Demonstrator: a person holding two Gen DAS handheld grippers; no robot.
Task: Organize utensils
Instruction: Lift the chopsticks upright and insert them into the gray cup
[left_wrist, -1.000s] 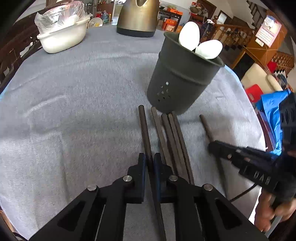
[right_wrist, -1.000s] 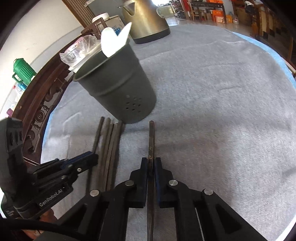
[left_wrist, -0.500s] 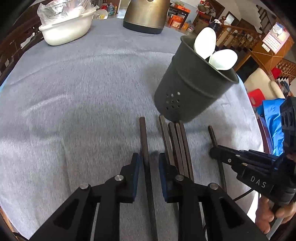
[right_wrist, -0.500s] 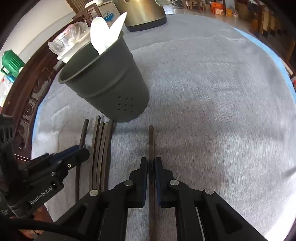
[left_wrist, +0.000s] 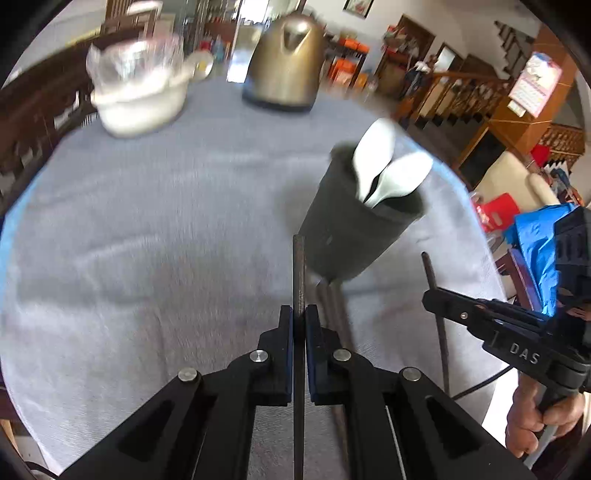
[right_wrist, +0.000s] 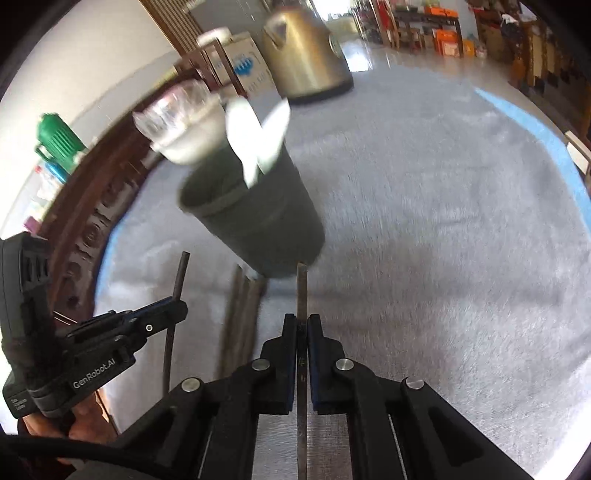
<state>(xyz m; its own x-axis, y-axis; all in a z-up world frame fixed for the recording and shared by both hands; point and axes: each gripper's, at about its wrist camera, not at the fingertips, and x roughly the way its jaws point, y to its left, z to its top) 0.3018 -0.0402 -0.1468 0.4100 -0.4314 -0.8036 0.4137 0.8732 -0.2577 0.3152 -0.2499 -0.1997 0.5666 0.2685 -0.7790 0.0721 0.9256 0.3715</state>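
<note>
A: How does the left gripper (left_wrist: 299, 325) sit?

B: Low and nearly level over the grey-clothed bench (left_wrist: 147, 229), its jaws pinched on a dark chopstick (left_wrist: 298, 273) that runs straight ahead between them. The stick's far tip ends just short of the dark utensil holder (left_wrist: 354, 236).

A: And the right gripper (right_wrist: 302, 332)?

B: Same pose, pressed shut on its own chopstick (right_wrist: 302, 291), which points at the holder's base ahead and slightly left. The person's right hand (left_wrist: 532, 413) grips the handle at the bench's near edge.

A: Where are the other utensils?

B: Two white spoons (left_wrist: 384, 173) stand in the holder. A bundle of loose chopsticks (left_wrist: 332, 306) lies flat just right of the left gripper, reaching to the holder's foot.

A: Room to move?

B: Wide bare cloth left of the left gripper, and right of the right gripper up to the blue edge (right_wrist: 546, 136). Far ahead stand a brass-coloured kettle (left_wrist: 288, 70) and a white bowl (left_wrist: 140, 107), well apart from the holder.
</note>
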